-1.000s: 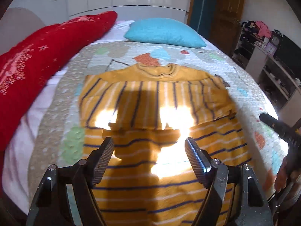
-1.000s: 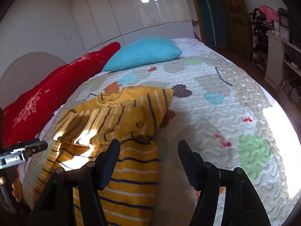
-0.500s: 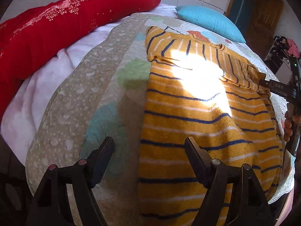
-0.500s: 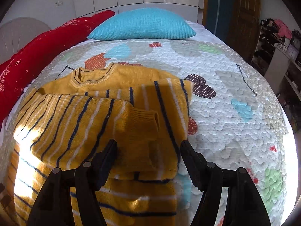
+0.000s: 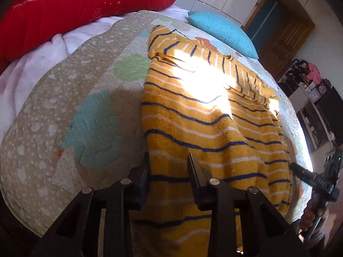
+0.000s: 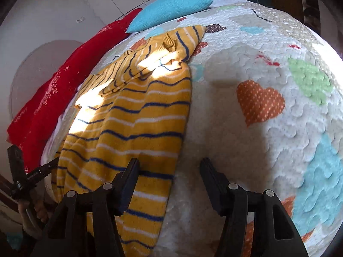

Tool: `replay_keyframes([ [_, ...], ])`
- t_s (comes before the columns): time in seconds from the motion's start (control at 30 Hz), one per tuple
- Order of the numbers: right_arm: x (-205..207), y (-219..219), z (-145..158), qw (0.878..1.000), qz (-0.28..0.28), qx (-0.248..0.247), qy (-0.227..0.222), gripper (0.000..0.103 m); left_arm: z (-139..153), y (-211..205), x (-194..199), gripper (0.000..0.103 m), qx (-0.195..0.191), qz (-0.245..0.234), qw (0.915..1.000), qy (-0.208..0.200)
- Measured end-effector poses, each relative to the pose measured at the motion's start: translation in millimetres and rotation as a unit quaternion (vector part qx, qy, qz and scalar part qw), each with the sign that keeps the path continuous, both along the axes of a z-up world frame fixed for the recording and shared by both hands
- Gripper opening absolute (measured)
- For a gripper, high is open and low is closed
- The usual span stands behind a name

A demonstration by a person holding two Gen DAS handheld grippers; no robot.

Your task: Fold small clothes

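A mustard-yellow sweater (image 5: 205, 124) with navy and white stripes lies flat on the quilted bedspread (image 5: 64, 98), sleeves folded across its chest. My left gripper (image 5: 168, 167) is low at the sweater's lower left edge, jaws partly closed astride that edge, gripping nothing that I can see. My right gripper (image 6: 169, 171) is open at the sweater's (image 6: 133, 128) lower right edge, left finger over the fabric, right finger over the quilt (image 6: 246, 128). Each gripper shows at the edge of the other's view.
A red pillow (image 5: 64, 6) lies along the bed's left side and a turquoise cushion (image 5: 223, 30) at the head. Shelves with clutter (image 5: 313, 90) and a wooden door (image 5: 283, 36) stand to the right. The bed's foot edge is just below both grippers.
Both grippers have dropped toward the bed's foot, to the sweater's lower side edges. The left jaws have narrowed. The sweater has not moved.
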State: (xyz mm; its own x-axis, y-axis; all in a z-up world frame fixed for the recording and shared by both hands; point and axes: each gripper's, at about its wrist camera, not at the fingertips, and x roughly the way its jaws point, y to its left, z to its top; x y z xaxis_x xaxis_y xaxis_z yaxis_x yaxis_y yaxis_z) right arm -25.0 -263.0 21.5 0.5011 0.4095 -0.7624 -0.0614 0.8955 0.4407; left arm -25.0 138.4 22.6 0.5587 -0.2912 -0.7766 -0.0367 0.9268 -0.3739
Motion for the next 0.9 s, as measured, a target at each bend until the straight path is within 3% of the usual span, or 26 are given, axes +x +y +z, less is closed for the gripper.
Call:
replay_keyframes([
  [0.17,-24,9,-13,0.989,0.032,0.142,0.010,0.063,-2,0,-20,0.035,-0.043,-0.013,0.9990,-0.002],
  [0.3,-42,22,-25,0.978,0.050,0.201,0.015,0.063,-8,-2,-36,0.055,-0.091,-0.033,0.9953,-0.012],
  [0.4,-51,24,-34,0.969,0.039,0.241,0.027,0.055,-12,-10,-43,0.057,-0.104,-0.041,0.9937,-0.008],
  [0.47,-57,28,-40,0.970,0.029,0.238,0.034,0.040,-13,-14,-46,0.050,-0.091,-0.032,0.9954,0.000],
  [0.53,-60,32,-44,0.972,0.020,0.231,0.042,0.025,-15,-15,-46,0.008,-0.061,-0.017,0.9978,0.020],
  [0.63,-57,28,-48,0.972,0.007,0.228,0.057,0.011,-14,-2,-42,0.007,-0.085,-0.002,0.9957,0.037],
  [0.9,-83,1,3,0.974,0.026,0.223,0.024,0.009,47,12,-76,0.007,-0.085,-0.002,0.9963,-0.013],
])
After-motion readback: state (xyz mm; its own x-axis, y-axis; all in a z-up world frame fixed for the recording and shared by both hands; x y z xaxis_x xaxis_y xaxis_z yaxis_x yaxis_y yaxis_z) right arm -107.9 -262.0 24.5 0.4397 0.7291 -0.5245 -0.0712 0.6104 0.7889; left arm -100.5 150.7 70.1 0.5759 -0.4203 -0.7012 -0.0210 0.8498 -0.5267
